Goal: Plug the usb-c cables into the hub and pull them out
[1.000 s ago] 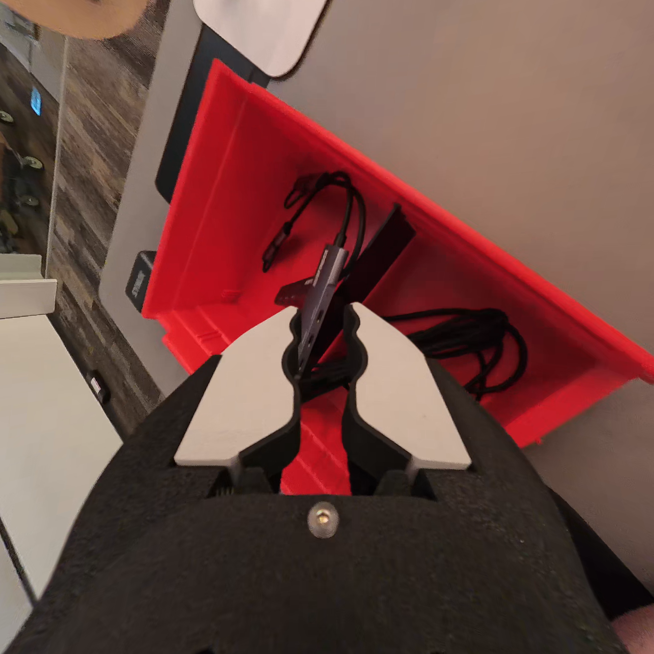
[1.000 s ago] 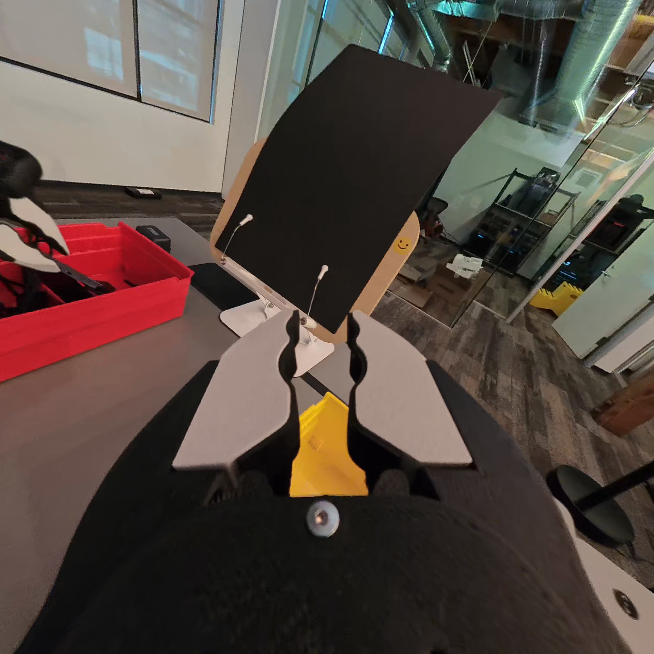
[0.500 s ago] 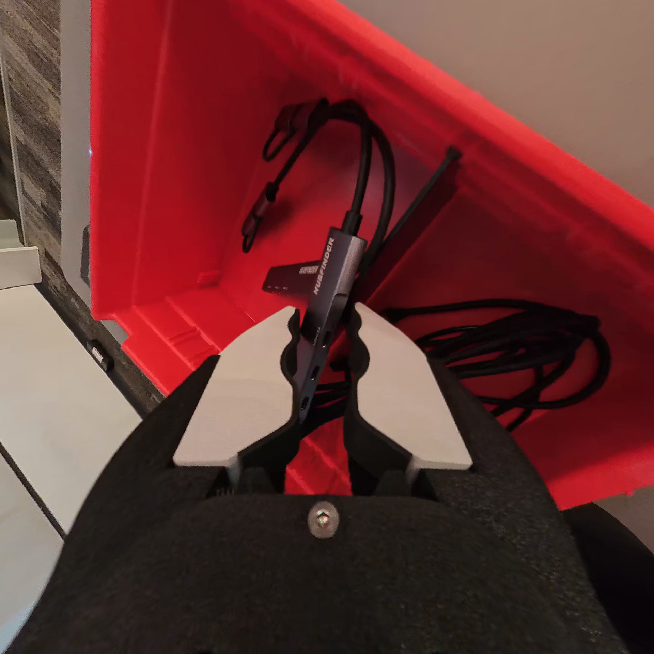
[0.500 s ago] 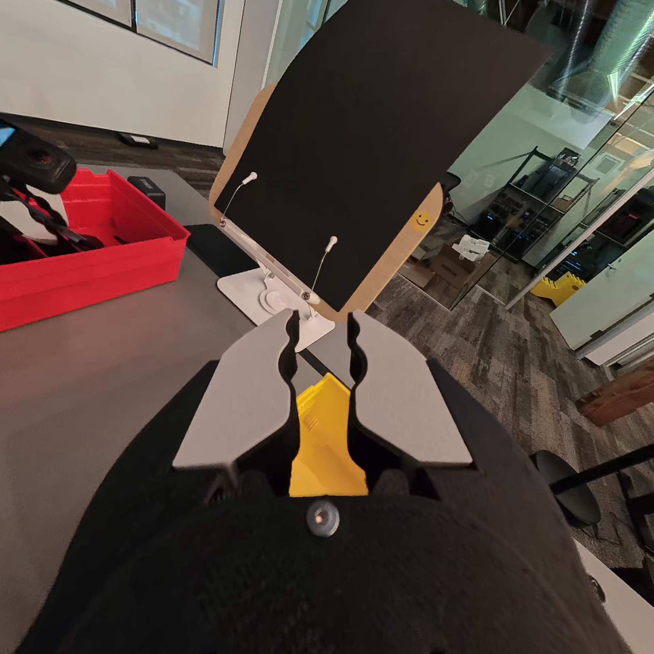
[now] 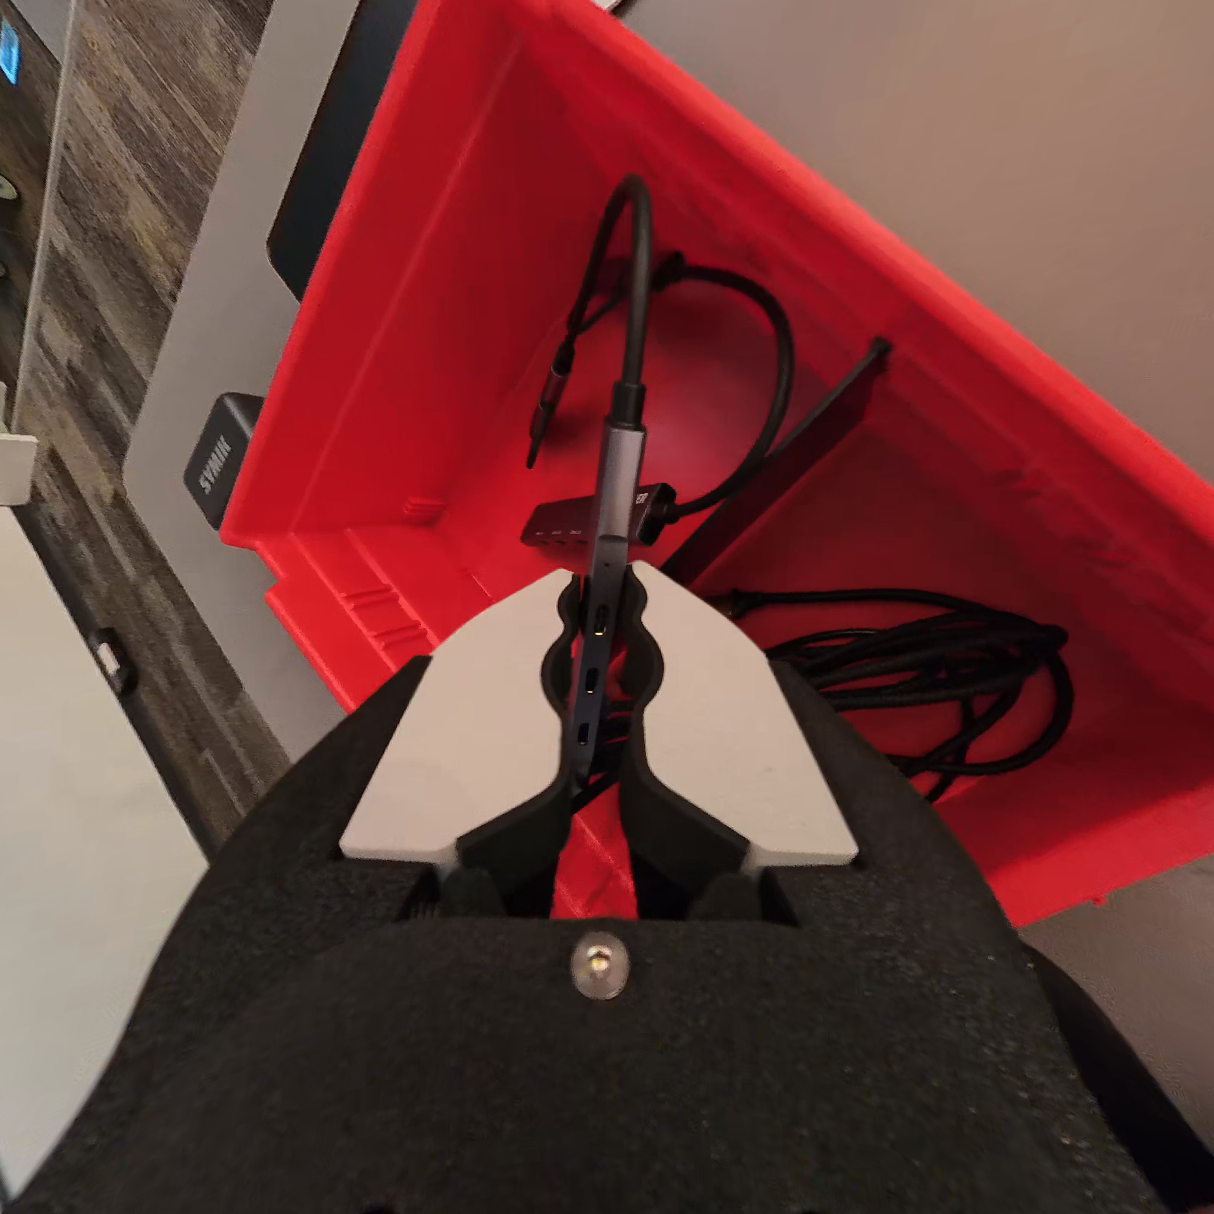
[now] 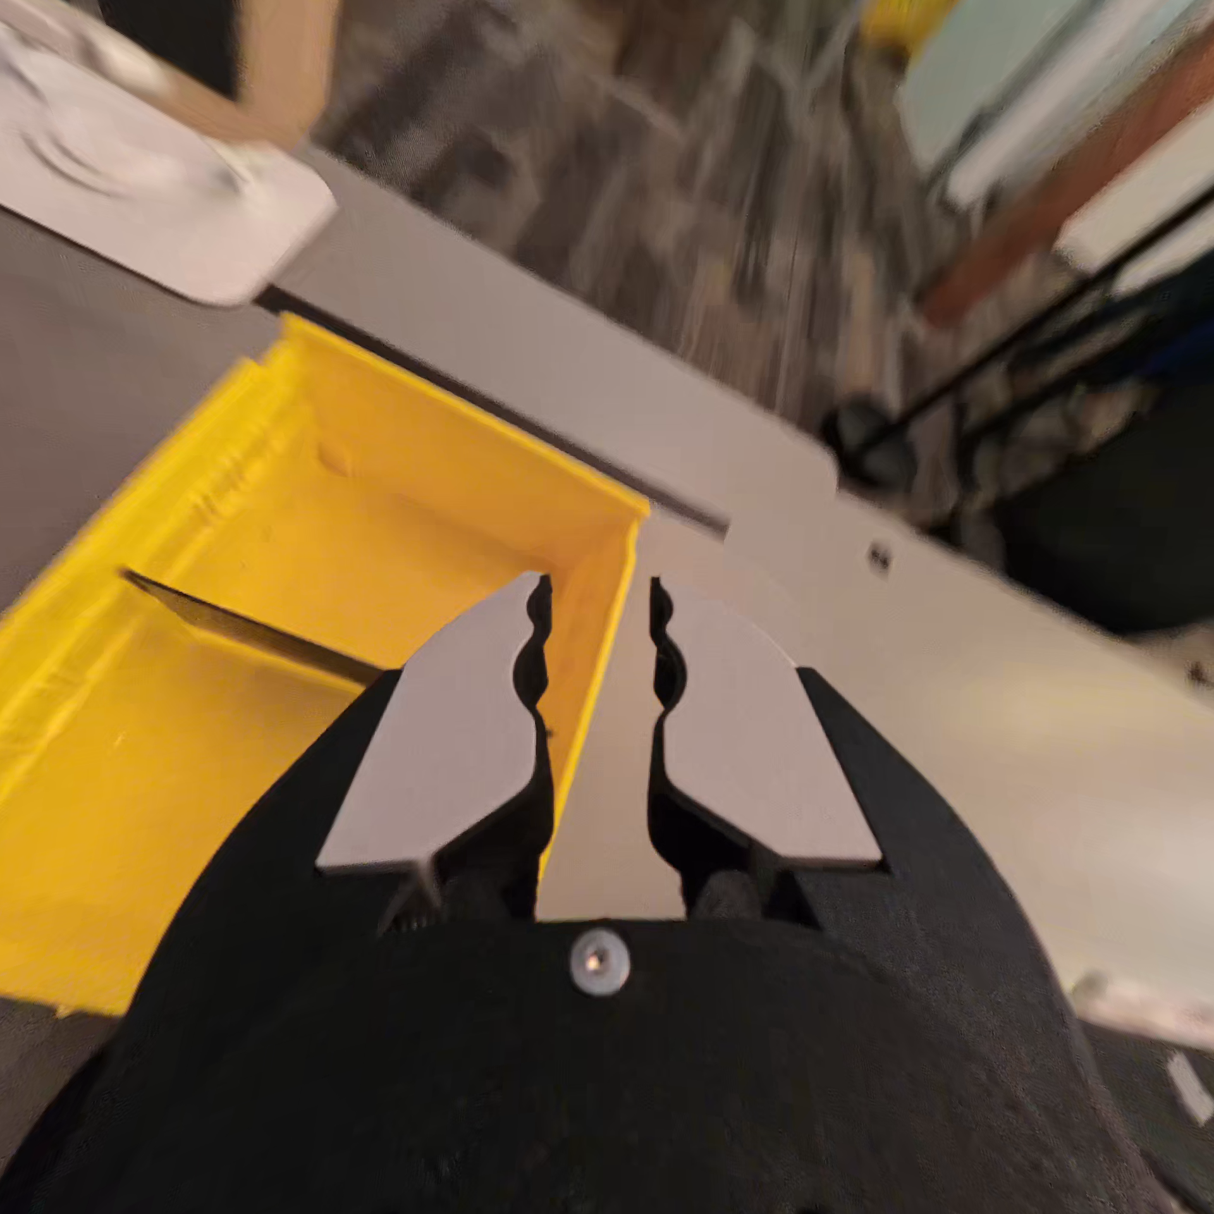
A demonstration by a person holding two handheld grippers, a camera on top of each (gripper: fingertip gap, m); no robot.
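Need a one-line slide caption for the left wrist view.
Left gripper clamps a grey USB-C hub edge-on above a red bin holding a second hub and coiled black cables.

Motion-blurred floor [image 6: 690,164] beyond table [image 6: 755,473]

A dark divider [image 5: 775,486], a second hub [image 5: 565,525] and coiled cables [image 5: 933,683] are crowding the red bin [image 5: 407,276]; its left-wall side is lying free. The yellow bin's [image 6: 164,755] far corner compartment is standing open.
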